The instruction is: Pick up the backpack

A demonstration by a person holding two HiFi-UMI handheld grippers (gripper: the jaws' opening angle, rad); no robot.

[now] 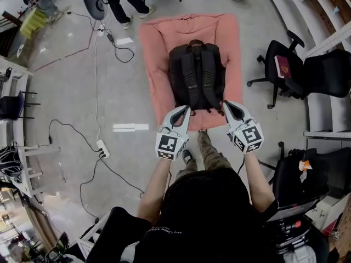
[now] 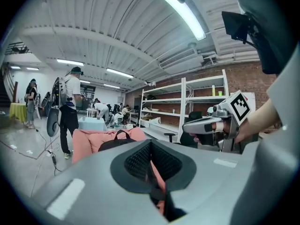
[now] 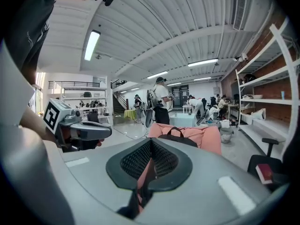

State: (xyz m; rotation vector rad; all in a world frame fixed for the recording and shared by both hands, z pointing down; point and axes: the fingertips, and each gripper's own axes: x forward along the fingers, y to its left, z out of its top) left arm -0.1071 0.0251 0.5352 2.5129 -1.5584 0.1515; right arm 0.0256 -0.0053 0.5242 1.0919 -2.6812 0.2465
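Seemingly the approach: left tongs (image 1: 183,112) and right tongs (image 1: 228,105), both closed and empty, hover near the black backpack (image 1: 194,75); next they must open.

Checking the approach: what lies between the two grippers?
Head view: the bottom edge of the backpack and the near strip of the pink cushion lie between the left gripper and the right gripper.

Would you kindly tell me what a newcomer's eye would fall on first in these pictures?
A black backpack lies straps-up on a pink cushion in the middle of the grey floor. The left gripper and right gripper hang side by side at its near end, both with jaws together and nothing between them. To the right stands a black office chair with a red book on its seat.
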